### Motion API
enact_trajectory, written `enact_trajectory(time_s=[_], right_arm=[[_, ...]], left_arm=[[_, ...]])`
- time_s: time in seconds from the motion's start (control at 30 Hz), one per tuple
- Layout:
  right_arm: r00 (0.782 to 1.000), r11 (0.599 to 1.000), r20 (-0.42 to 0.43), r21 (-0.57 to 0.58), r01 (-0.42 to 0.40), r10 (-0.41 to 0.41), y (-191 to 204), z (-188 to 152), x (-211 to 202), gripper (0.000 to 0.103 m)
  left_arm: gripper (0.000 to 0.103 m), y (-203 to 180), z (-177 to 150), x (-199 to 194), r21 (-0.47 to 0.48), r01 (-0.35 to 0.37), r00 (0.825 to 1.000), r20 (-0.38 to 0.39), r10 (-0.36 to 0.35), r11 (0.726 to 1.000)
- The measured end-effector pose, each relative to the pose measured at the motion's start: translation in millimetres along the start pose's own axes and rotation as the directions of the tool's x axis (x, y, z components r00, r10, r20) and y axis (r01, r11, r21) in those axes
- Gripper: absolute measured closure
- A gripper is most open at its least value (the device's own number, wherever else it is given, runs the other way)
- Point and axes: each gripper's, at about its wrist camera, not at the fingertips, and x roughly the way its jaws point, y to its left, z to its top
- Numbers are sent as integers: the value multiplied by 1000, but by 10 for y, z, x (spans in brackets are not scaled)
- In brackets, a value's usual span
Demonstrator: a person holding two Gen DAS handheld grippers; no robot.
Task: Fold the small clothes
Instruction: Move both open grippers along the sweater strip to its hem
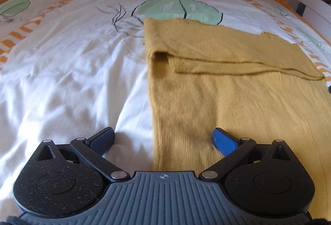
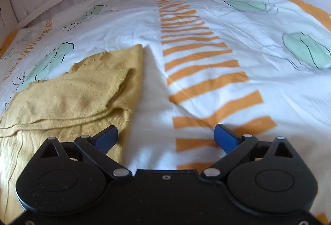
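Soft daylight, slight motion blur, strong fisheye bending at the edges.

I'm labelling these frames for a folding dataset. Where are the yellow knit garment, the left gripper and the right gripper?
yellow knit garment (image 1: pixel 238 97): left wrist view, on its flat lower panel.
left gripper (image 1: pixel 163 139): left wrist view, midway between its open fingertips.
right gripper (image 2: pixel 165 136): right wrist view, midway between its open fingertips.

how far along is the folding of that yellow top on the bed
Partly done. The yellow top lies flat on the bedcover with its far part already folded over, leaving a straight doubled edge across it. Nothing is in hand: the left tool and the right tool are both open, each above one side edge of the top. Left to do: probably folding the sides in and halving it again.
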Motion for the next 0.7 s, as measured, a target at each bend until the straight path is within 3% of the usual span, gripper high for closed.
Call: enact_trajectory(time_s=[0.13,0.33,0.7], right_arm=[[995,995,-68,78,-61,66,-145,-35,-225,3],[978,990,-167,83,-110,123,-165,-240,-583,2],[928,963,-260,113,-245,267,68,-720,-1261,0]], left_arm=[[1,82,-122,-186,-28,28,998,-49,-30,999],[1,74,-349,-450,-2,36,997,-70,-36,999],[2,145,-675,-927,-5,118,988,-101,-118,993]])
